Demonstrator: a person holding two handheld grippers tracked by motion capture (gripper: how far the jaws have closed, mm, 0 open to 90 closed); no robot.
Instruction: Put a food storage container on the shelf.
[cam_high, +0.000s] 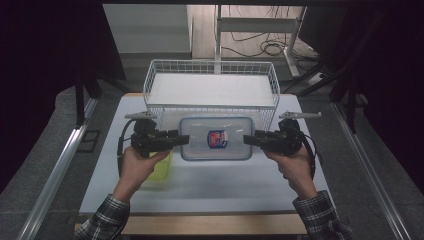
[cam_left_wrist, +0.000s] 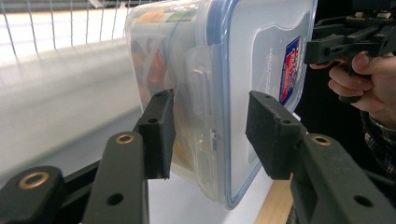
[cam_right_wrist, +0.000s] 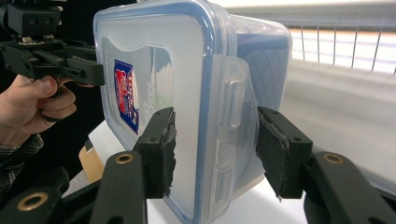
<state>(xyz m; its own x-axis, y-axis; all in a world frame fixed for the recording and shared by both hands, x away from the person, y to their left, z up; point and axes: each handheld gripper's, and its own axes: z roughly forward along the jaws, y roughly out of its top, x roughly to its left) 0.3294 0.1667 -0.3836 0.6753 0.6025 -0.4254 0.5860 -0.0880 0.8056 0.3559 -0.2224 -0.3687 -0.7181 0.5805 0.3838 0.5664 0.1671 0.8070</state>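
We've got the left gripper (cam_high: 184, 138) & right gripper (cam_high: 248, 139) each half-spread, jaws pinching opp. short ends of the lidded container (cam_high: 216, 138). It's held just in front of the wire basket (cam_high: 150, 82), w/ bare table (cam_high: 215, 185) on the near side.

Wire basket (cam_high: 161, 82) blocks way just behind container (cam_high: 216, 138); table (cam_high: 225, 187) in front free

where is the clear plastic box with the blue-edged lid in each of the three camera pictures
High view: plastic box at centre, in front of the wire basket.
Left gripper view: upper centre, lid facing right.
Right gripper view: centre, lid facing left.
Shared landmark: the red and blue label on the lid.
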